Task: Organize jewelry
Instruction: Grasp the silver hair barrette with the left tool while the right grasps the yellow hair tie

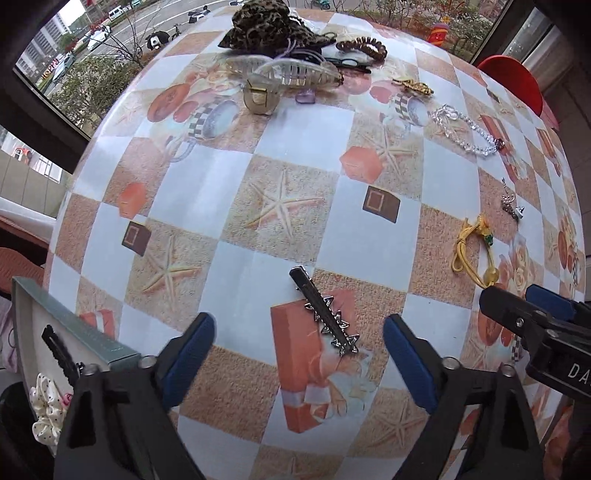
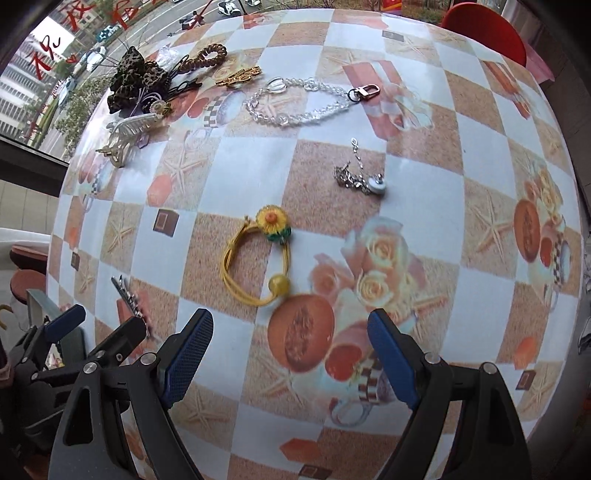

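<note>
My left gripper (image 1: 299, 354) is open and empty, low over a black hair clip with silver stars (image 1: 325, 312) that lies between its blue pads. My right gripper (image 2: 290, 350) is open and empty, just short of a yellow sunflower hair tie (image 2: 258, 254). A silver chain with a white bead (image 2: 360, 177) and a clear bead chain (image 2: 303, 101) lie farther out. The hair tie (image 1: 474, 247) also shows in the left wrist view. A grey tray (image 1: 74, 325) at the lower left holds a black clip (image 1: 59, 350) and a white dotted scrunchie (image 1: 46, 410).
At the table's far edge lies a pile: a leopard scrunchie (image 1: 266, 26), clear claw clips (image 1: 288, 70), a brown coil tie (image 1: 362, 48), a gold clip (image 1: 413, 86). A red chair (image 2: 484, 29) stands beyond the table. The checkered tablecloth (image 1: 303, 147) covers the table.
</note>
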Demonstrator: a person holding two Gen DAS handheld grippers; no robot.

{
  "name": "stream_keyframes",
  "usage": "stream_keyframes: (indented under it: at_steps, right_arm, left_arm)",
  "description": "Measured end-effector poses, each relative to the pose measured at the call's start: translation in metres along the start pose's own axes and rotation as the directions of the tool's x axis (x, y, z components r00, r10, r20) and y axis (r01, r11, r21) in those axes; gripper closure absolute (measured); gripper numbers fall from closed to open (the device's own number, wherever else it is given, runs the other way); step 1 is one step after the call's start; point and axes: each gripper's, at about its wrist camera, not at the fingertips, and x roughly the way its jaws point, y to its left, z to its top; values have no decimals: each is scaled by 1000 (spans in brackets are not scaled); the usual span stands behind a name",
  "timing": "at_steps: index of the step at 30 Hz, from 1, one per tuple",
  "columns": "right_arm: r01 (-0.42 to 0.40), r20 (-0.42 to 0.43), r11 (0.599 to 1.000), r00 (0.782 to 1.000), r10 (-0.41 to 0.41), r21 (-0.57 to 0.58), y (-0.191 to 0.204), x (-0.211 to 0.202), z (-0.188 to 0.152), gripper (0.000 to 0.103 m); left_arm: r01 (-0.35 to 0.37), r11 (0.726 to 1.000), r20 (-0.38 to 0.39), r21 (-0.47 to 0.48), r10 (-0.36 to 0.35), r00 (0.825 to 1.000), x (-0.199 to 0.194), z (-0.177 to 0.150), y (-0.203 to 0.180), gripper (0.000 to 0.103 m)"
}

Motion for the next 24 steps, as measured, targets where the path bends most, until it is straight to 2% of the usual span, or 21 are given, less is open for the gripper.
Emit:
stream_keyframes:
  at_steps: [3, 5, 9, 12, 13, 17, 19, 21, 23, 24]
  right_arm:
    - [23, -2, 1000, 1000, -23, -2, 3, 9, 6, 15]
    - [39, 6, 999, 999, -39, -16, 6, 12, 9, 15]
    - [96, 36, 991, 995, -93, -90, 22, 16, 16, 16]
    - [141, 53, 981, 989, -135, -132, 35, 20, 18, 22]
    - [142, 59, 979, 989, -135, -144, 39, 20, 17, 27]
    - [137, 66, 974, 990, -127, -181, 59, 18, 16, 46]
    - [131, 65, 975, 991, -121, -182, 62, 17, 15, 52]
    - [124, 66, 977, 991, -114, -176, 63, 15, 15, 62]
    - [102, 63, 980, 994, -92, -170, 63, 15, 17, 91]
    - [81, 53, 984, 996, -73, -159, 63, 14, 17, 97]
  left_arm:
    - [-9, 1000, -3, 10, 9, 1000, 7, 4, -3, 12]
    - [-11, 1000, -6, 18, 11, 1000, 11, 6, -3, 19]
    - [-12, 1000, 0, 24, 12, 1000, 14, 5, -5, 20]
    - [-3, 999, 14, 40, 3, 1000, 12, 4, -11, 31]
    - [-3, 999, 18, 51, 2, 1000, 11, -2, -21, 34]
    - [3, 995, 21, 104, -5, 1000, 12, 0, -43, 58]
    - [10, 993, 18, 119, -12, 1000, 11, 1, -50, 67]
    - [17, 992, 16, 126, -19, 1000, 11, 1, -52, 83]
    - [37, 991, 8, 127, -38, 999, 11, 2, -51, 83]
    - [48, 991, 5, 128, -49, 999, 11, 1, -51, 83]
